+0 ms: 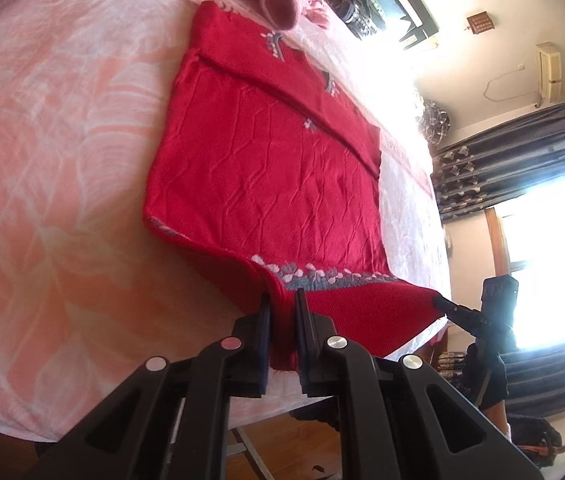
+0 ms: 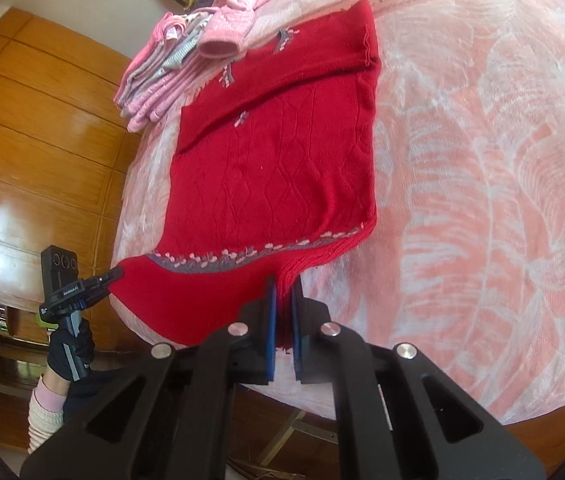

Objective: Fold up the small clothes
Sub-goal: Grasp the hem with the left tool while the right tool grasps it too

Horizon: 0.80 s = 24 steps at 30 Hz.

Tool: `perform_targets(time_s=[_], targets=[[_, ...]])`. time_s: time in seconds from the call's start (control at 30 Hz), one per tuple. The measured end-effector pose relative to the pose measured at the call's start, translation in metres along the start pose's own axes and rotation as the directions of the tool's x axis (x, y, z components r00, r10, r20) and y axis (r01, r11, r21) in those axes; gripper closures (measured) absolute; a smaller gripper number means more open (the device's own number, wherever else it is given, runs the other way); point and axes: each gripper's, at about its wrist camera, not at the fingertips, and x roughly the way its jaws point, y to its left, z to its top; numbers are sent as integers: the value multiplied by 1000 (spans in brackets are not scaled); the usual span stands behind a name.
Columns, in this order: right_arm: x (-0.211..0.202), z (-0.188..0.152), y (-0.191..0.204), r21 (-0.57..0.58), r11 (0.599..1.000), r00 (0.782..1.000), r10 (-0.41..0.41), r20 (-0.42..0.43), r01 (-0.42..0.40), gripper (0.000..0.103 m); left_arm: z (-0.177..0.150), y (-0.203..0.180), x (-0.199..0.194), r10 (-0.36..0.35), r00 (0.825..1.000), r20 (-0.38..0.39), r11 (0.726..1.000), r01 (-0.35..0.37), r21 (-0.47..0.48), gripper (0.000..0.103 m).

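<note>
While the red knitted sweater (image 1: 274,168) lies flat across the pink leaf-print bedcover (image 1: 62,160), you hold its ribbed hem at both near corners. Sleeves look already folded across the body, forming a diagonal flap toward 12 o'clock; the grey-and-pink patterned band (image 2: 218,260) runs just above the hem.

Left gripper (image 1: 282,300): jaws narrow, red hem fabric bunched between the pads. In the right wrist view it shows at 9 o'clock, pinching the hem's far corner, held by a hand in a black glove (image 2: 70,354).

Right gripper (image 2: 282,284): jaws narrow, clamped on ribbed hem. In the left wrist view its tip bites the other corner at 4 o'clock.

Why this hold: a grip at each corner keeps the hem taut and level, so the bottom edge should travel as one straight line. My reading is that the next step is carrying the hem up toward the collar, at 12 o'clock, to halve the body.

Hem hangs slightly off the bed's near edge, which gives the jaws room underneath.

Beyond the sweater, at 11 to 12 o'clock in the right wrist view, a stack of pink and grey-striped clothes (image 2: 162,68) sits near the collar end, a pink cuff (image 2: 218,46) touching or overlapping the red knit. Watch that when you bring the fold over.

Further out: wooden wardrobe panels (image 2: 34,140), dark curtains (image 1: 522,168).
</note>
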Motion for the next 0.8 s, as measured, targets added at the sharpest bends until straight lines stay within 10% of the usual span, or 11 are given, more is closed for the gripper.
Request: perform_targets(time_s=[0.8], targets=[[45, 139, -20, 165, 982, 992, -108, 68, 95, 99, 132, 15, 39, 120, 971, 208, 990, -101, -100, 92]])
